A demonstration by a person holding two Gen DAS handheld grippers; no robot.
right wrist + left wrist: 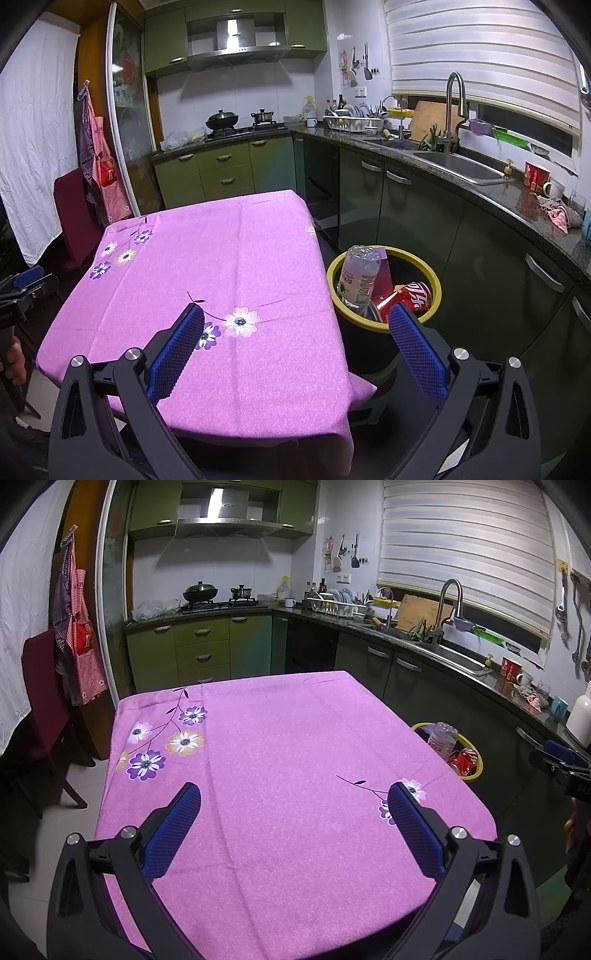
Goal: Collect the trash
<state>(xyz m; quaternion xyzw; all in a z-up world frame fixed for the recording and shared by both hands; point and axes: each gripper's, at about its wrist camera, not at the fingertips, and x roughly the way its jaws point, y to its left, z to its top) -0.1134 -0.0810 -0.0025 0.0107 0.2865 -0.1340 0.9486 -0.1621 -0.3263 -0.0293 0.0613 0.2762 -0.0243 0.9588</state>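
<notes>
While the left gripper (293, 794) is hovering above the near half of the table (295, 738), its 2 blue pads (173, 827) are standing wide apart and gripping nothing. In this left view the pink cloth is showing no trash, and the bin (476, 771) is peeking out past the table's right edge, so the collecting is judged finished or nearly so. A careful operator is scanning the cloth and floor for leftovers before stopping.

In the right view, the right gripper (295, 314) is also spread and empty, reaching forward over the table's near right corner, with 1 pad in front of the bin rim. The bin is holding a clear bottle (360, 275) and a red can (410, 295).
</notes>
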